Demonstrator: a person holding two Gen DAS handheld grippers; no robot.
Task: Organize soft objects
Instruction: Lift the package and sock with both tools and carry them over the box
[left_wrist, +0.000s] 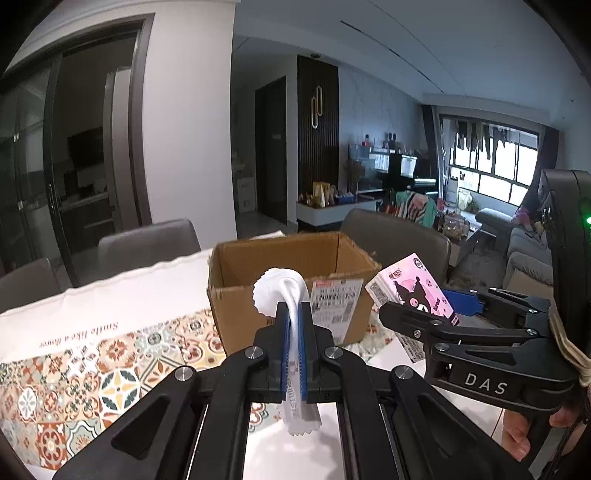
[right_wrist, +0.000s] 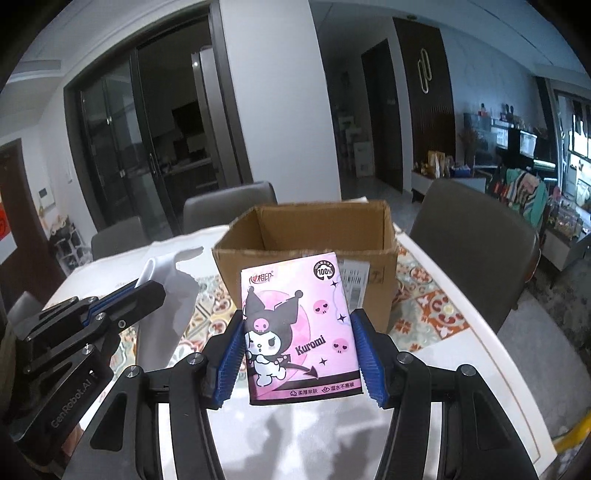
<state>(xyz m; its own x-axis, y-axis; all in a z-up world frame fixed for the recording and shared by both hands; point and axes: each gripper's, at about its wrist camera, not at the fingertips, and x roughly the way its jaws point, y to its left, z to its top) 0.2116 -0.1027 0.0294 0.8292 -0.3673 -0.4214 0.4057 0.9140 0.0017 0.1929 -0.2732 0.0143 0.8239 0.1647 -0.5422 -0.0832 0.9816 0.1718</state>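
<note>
Before the open box (right_wrist: 306, 236), both claws grip packets above its rim.

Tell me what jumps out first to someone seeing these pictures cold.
The pink Kuromi tissue pack, clamped upright between the right gripper's blue pads, dominates the right wrist view. Just behind it stands an open cardboard box on the patterned tablecloth. The left gripper pinches a thin white packet.
</note>
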